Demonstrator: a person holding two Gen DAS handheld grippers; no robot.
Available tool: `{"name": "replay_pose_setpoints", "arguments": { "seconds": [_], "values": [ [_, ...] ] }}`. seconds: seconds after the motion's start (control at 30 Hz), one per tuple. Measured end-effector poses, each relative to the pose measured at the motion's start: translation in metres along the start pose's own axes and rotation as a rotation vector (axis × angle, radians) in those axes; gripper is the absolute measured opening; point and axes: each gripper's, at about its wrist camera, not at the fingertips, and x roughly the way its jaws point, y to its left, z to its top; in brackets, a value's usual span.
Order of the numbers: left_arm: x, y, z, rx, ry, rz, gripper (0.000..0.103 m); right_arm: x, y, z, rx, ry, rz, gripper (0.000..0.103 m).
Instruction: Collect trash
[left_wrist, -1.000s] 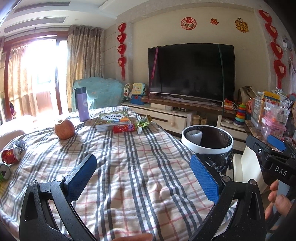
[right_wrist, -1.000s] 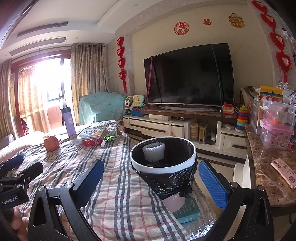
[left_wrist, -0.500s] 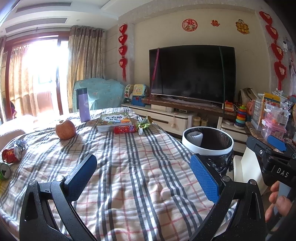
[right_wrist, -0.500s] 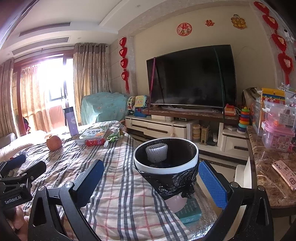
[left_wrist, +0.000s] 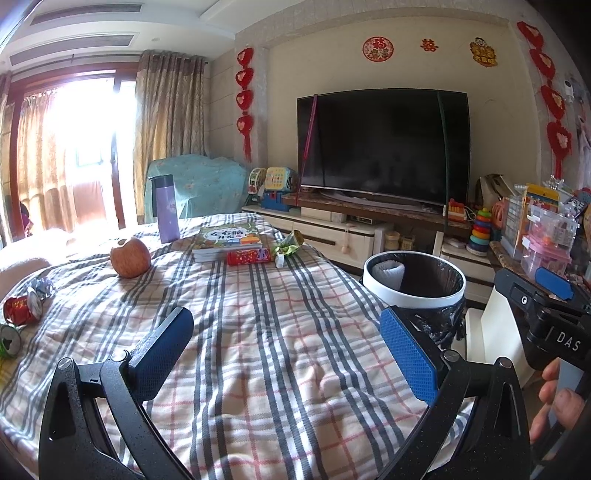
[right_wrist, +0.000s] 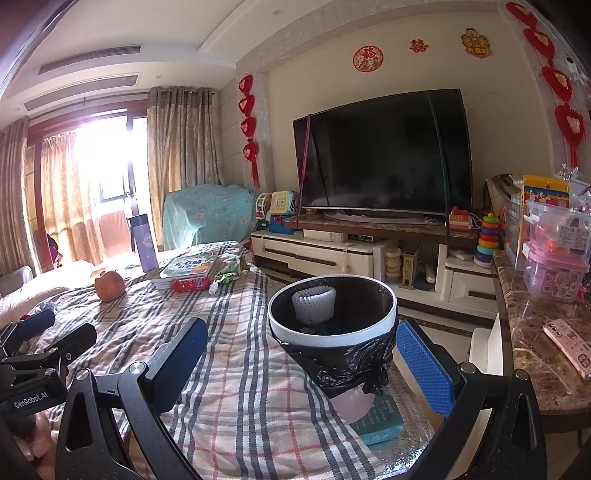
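Jaws spread wide and empty on both the left gripper and right gripper, above a plaid cloth. Trash waits well apart: crushed cans far left, a green wrapper beside the books. The lined bin stands at the table's right edge. Best to reach one piece at a time, low and level. Readable: "DAS", "GenRobot.AI".

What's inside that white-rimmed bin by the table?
Inside the bin, lined with a black bag, a white foam net sleeve leans against the far wall. Something dark lies below; the rim hides the bottom.
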Motion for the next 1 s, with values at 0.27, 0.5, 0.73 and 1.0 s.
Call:
{"name": "replay_pose_setpoints", "arguments": {
  "seconds": [0.27,0.5,0.73,1.0],
  "values": [
    [0.0006,0.0003,-0.0007,-0.003,0.005,-0.002,0.103,-0.0004,0.0006,0.0003,0.001,0.001,0.001,0.103],
    [0.0009,0.0008,-0.001,-0.002,0.007,-0.004,0.103,-0.0008,0.0005,0.0002,0.0,0.002,0.002,0.103],
    [0.0019,0.0008,-0.0015,-0.003,0.009,-0.005,0.103,-0.0009,0.0016,-0.0004,0.003,0.002,0.004,0.103],
    [0.0019,0.0007,-0.0014,-0.003,0.01,-0.005,0.103,-0.0005,0.0012,-0.0003,0.001,0.002,0.005,0.103]
  ]
}}
